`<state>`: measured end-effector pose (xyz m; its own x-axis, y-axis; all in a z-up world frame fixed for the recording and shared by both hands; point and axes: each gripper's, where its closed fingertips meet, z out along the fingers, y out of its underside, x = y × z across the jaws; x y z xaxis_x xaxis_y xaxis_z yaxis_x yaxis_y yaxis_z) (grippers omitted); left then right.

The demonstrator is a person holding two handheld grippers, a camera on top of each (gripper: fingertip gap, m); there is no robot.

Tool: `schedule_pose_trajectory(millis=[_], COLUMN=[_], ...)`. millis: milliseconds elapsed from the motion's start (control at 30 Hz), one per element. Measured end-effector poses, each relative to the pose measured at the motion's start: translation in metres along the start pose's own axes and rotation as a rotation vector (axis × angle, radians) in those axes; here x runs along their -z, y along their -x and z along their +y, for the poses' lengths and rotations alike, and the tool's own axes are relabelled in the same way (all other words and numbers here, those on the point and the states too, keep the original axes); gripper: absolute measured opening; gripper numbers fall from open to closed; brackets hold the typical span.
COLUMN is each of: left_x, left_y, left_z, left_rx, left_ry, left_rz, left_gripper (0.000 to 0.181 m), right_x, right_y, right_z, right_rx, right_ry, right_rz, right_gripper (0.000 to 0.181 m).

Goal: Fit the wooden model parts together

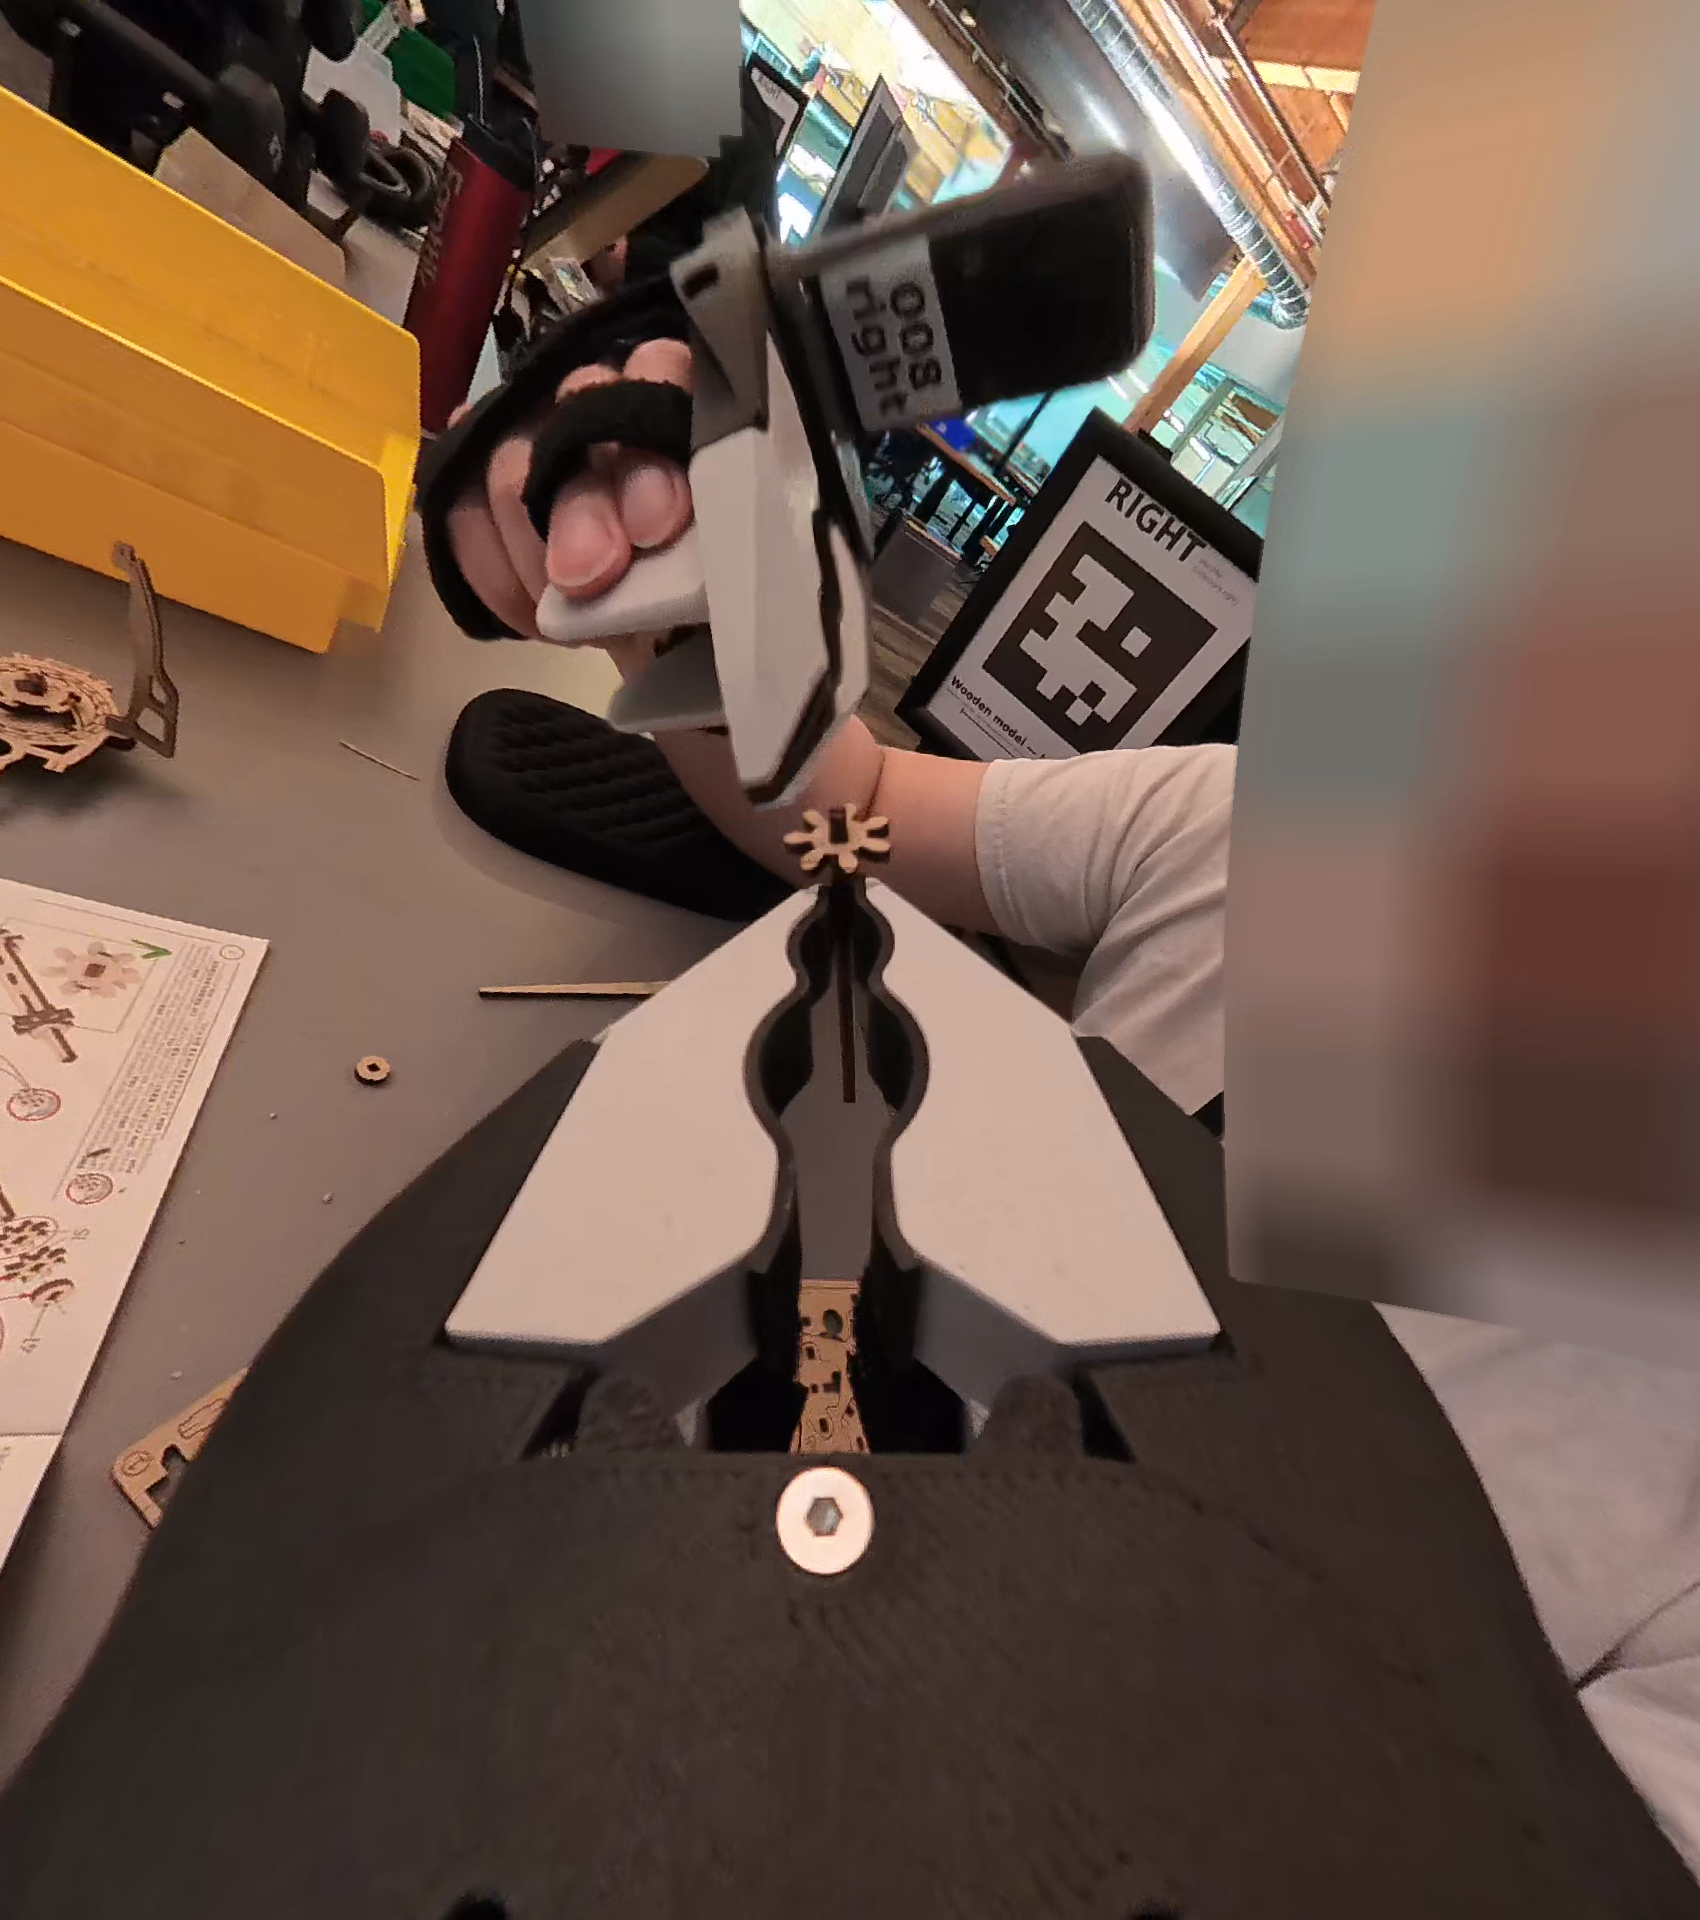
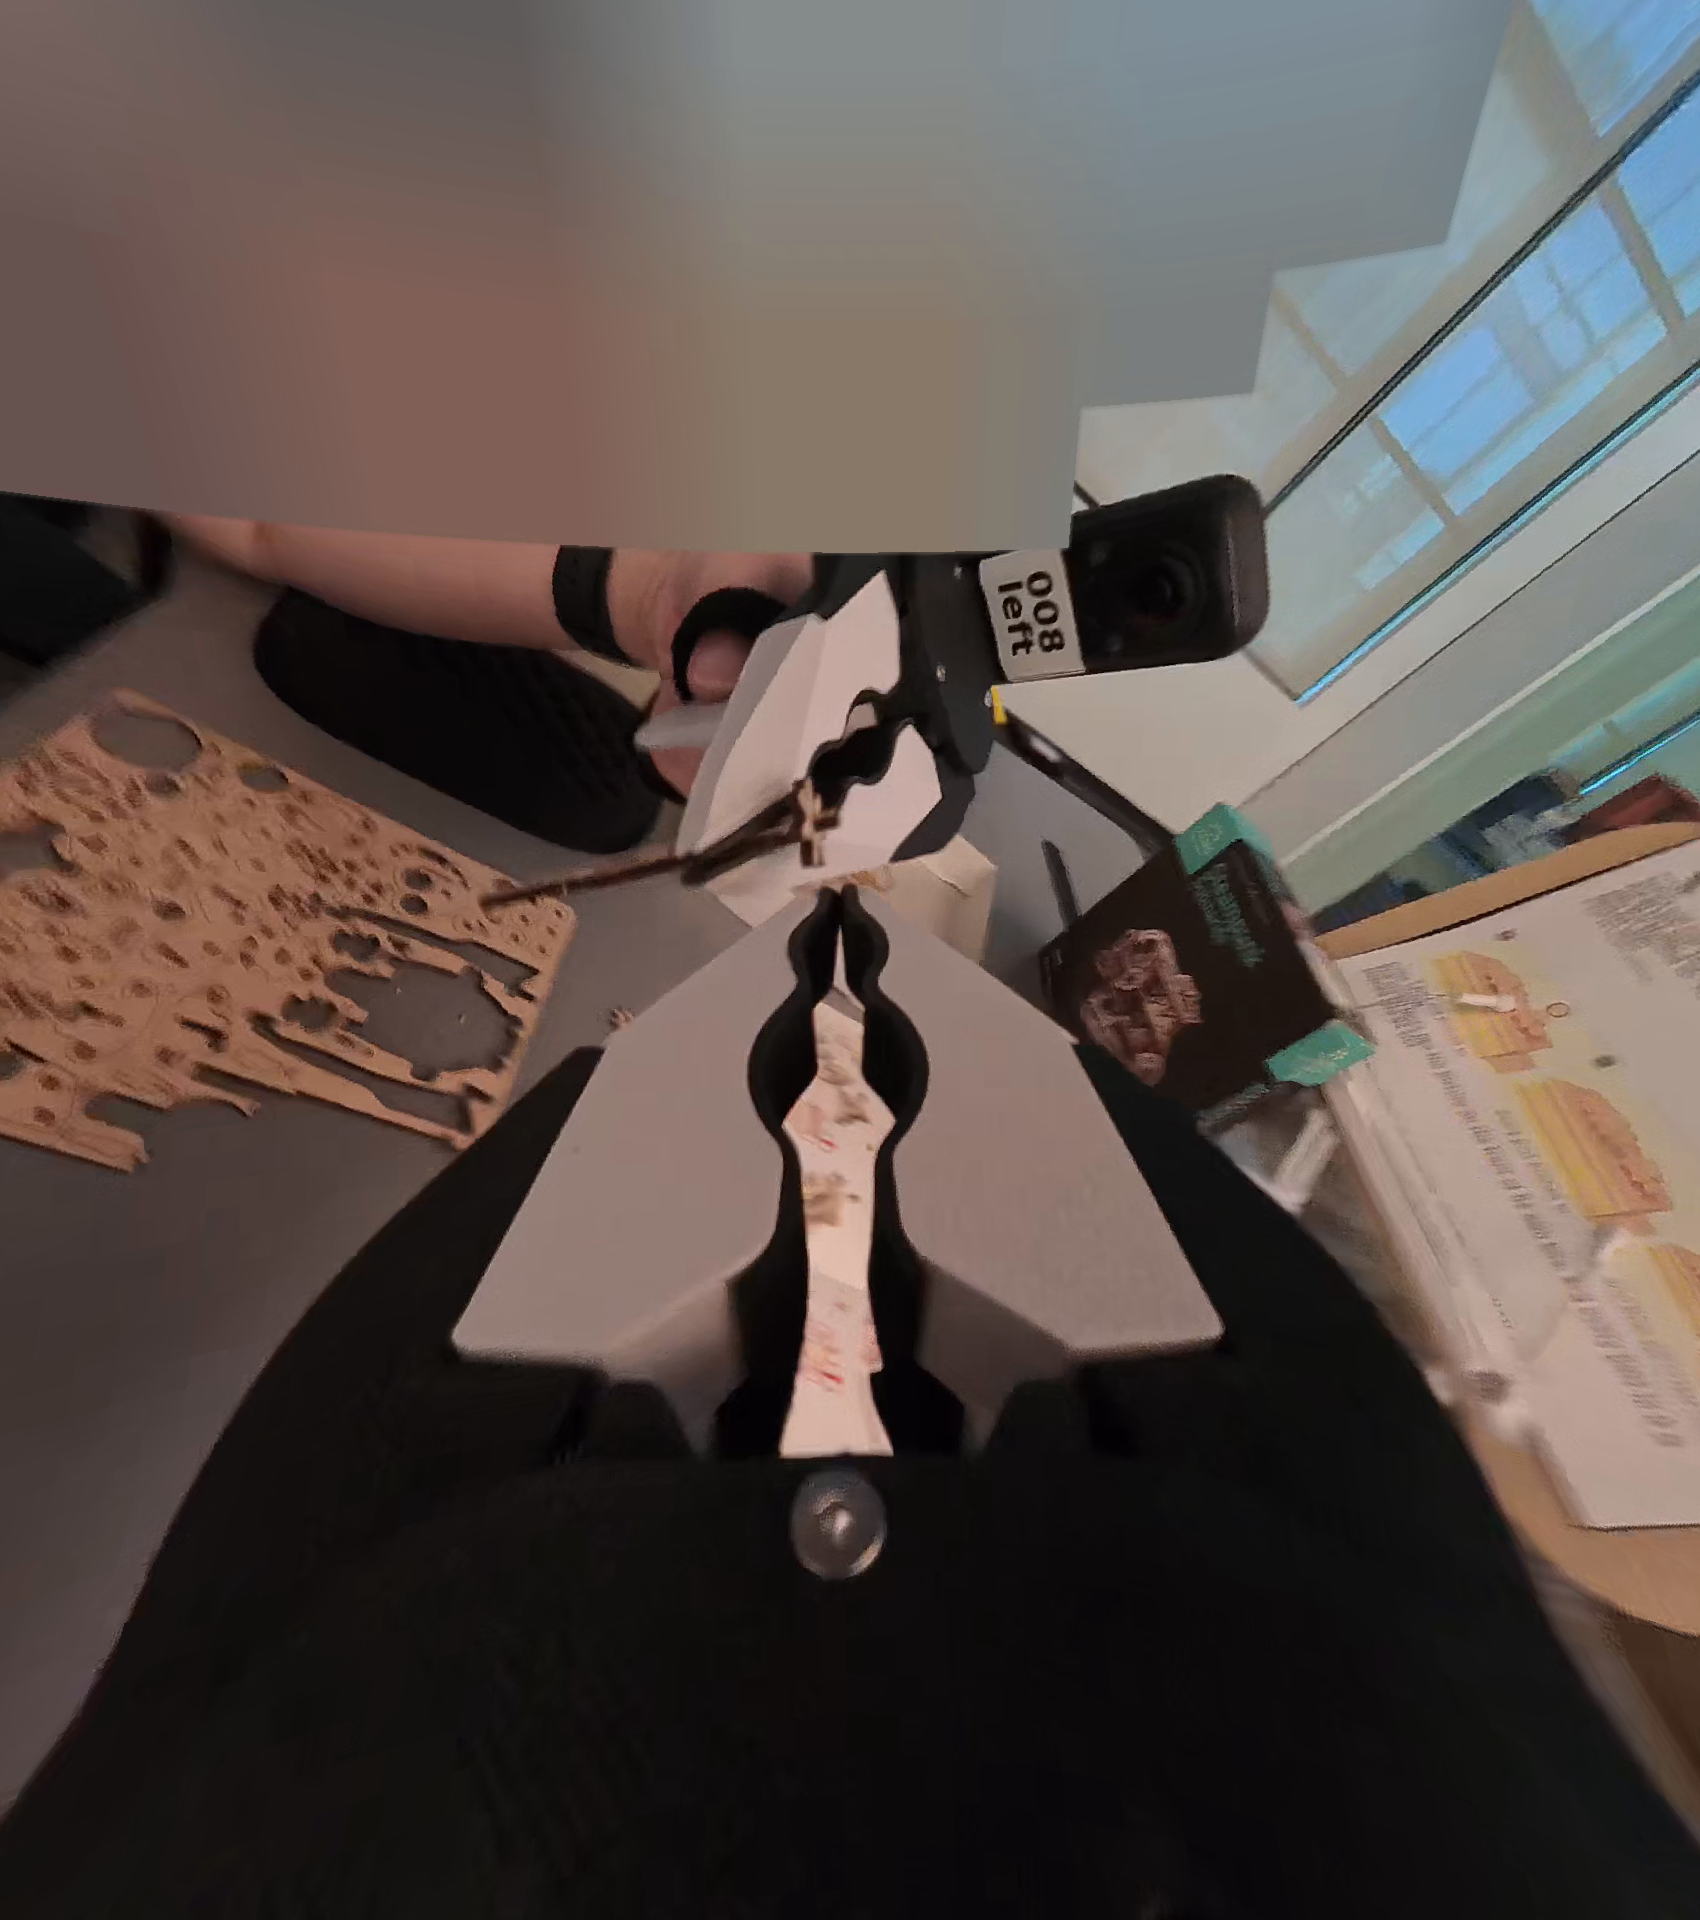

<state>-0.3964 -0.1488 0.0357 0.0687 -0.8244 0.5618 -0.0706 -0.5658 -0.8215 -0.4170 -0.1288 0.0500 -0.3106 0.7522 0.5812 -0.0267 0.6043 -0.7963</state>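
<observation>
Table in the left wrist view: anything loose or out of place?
A small wooden ring and a thin wooden strip lie loose on the grey table, apart from the part-built model. Nothing looks broken.

Left gripper (image 1: 838,904): fingers pinch a thin wooden stick (image 1: 847,997) on edge, a toothed wooden gear (image 1: 838,840) on its far end.
Right gripper (image 1: 784,769): at 12 o'clock just beyond the gear, apart from it, in the left wrist view.
Instruction sheet (image 1: 46,1143): flat on the surface (image 1: 326,831) at 9 o'clock.
Partly built model (image 1: 25,707): on the surface at 10 o'clock, behind the sheet.
Bins (image 1: 150,395): behind the model.
Small washer (image 1: 371,1069): between sheet and left gripper.
Punched wooden sheet (image 2: 202,935): at 9 o'clock in the right wrist view.
Box (image 2: 1199,966): at 2 o'clock there.
</observation>
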Motion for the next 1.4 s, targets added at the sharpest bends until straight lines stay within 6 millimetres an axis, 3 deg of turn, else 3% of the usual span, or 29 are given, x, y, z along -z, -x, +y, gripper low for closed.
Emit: schedule_pose_trajectory(millis=[100, 267, 467, 667, 800, 1400], left_x=[-0.002, -0.002, -0.001, -0.003, -0.003, -0.004], left_y=[0.004, 0.013, 0.026, 0.034, 0.035, 0.042], left_z=[0.006, 0.017, 0.029, 0.036, 0.039, 0.047], left_rx=[0.008, 0.033, 0.076, 0.085, 0.080, 0.067], left_ry=[0.036, 0.105, 0.165, 0.196, 0.209, 0.253], left_rz=[-0.025, -0.084, -0.136, -0.161, -0.170, -0.192], left_gripper=[0.000, 0.000, 0.000, 0.000, 0.000, 0.000], right_x=[0.002, -0.006, -0.012, -0.016, -0.015, -0.014], right_y=[-0.006, 0.001, 0.010, 0.019, 0.020, 0.031], right_z=[-0.010, -0.001, 0.015, 0.031, 0.037, 0.044], right_rx=[-0.265, -0.732, -0.973, -1.029, -1.051, -1.094], right_ry=[-0.089, -0.060, 0.006, 0.095, 0.122, 0.181], right_rz=[-0.065, -0.257, -0.352, -0.373, -0.375, -0.438], right_gripper=[0.011, 0.004, 0.007, 0.000, 0.005, 0.000])
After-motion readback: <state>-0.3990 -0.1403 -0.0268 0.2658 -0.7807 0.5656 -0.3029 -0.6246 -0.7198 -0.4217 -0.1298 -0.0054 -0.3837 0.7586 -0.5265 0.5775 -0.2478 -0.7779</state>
